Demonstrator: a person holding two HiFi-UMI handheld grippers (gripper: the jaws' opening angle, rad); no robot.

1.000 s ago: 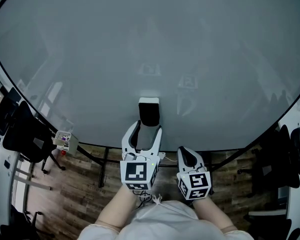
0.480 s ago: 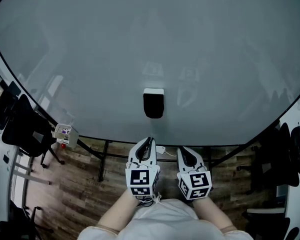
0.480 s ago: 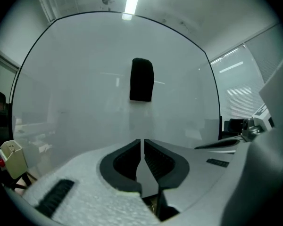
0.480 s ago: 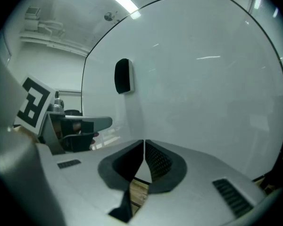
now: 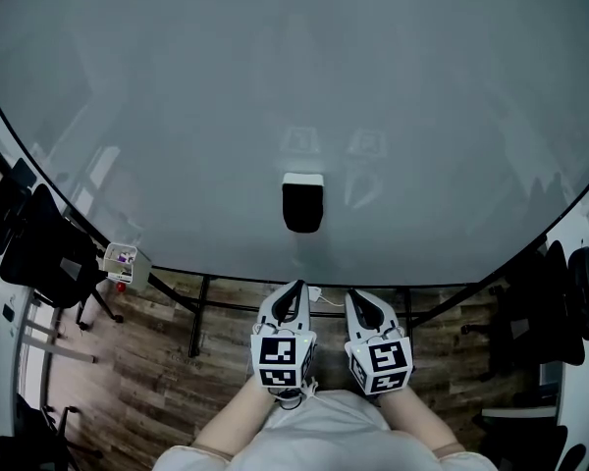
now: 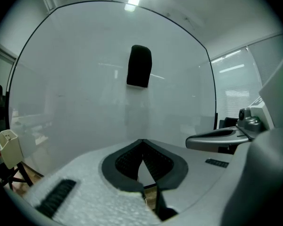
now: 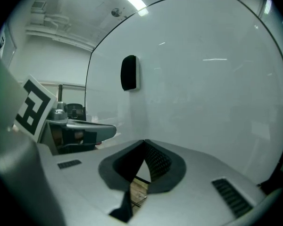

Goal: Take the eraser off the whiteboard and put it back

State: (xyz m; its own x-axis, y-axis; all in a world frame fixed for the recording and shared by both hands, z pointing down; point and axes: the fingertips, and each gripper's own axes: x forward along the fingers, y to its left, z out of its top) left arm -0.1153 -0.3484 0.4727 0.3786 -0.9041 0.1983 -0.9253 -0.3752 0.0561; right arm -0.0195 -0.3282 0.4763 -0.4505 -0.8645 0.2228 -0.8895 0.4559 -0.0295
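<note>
Head view: the black eraser [image 5: 302, 204] clings to the whiteboard [image 5: 275, 86] close to its bottom edge, about midway between the left and right edges. Both grippers hang below that edge, over the wood floor [image 5: 157, 361], well apart from the eraser.

With the eraser on the board and neither gripper touching it, the task looks finished or nearly so. The chief risk from here seems to be the eraser itself. If its hold on the smooth board is weak, or it went on at a slight tilt, it could creep towards the bottom edge or drop to the floor, with nothing under it to catch it. A second risk would come with any fresh reach. A gripper going in as it stands now could nudge the eraser sideways or knock it off rather than grasp it.

The jaws of the left gripper [image 5: 294, 287] have just been closing and now meet tip to tip, clenched on nothing. The jaws of the right gripper [image 5: 358, 300] are likewise pressed together and empty. Each gripper view shows the eraser alone on the board ahead.
</note>
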